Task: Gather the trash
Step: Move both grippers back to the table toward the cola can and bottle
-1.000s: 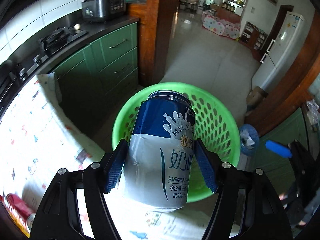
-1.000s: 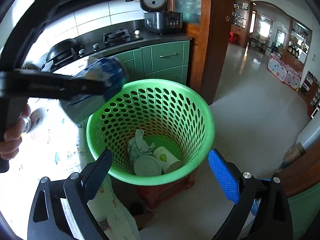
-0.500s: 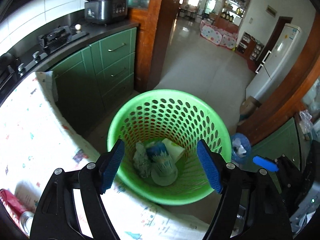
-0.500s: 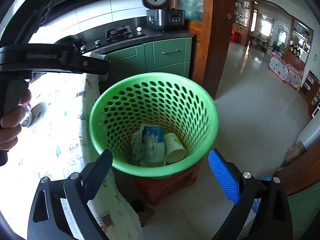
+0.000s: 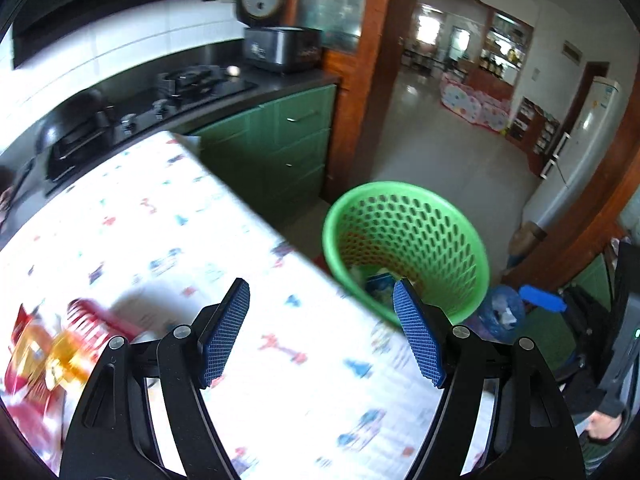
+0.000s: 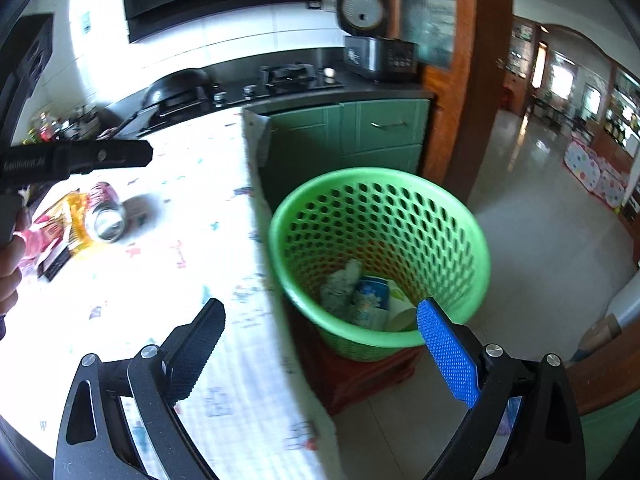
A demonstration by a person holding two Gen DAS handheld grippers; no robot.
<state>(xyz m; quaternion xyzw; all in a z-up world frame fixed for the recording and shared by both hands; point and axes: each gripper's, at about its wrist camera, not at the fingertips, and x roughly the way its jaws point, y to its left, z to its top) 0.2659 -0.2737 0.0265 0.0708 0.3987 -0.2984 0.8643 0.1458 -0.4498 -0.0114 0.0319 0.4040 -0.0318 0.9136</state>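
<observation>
Daylight floods in from the far rooms, glaring off the glossy pale floor tiles [image 6: 532, 184] and bleaching the white patterned tablecloth [image 5: 168, 216]. Motion blur smears the tabletop; fisheye curvature darkens and bends every edge.

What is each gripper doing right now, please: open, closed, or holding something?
Left gripper: open, holding nothing, jaws just opened wider.
Right gripper: open, holding nothing.

Green cabinets [image 6: 384, 128], glossy tiled floor [image 5: 440, 148]
</observation>
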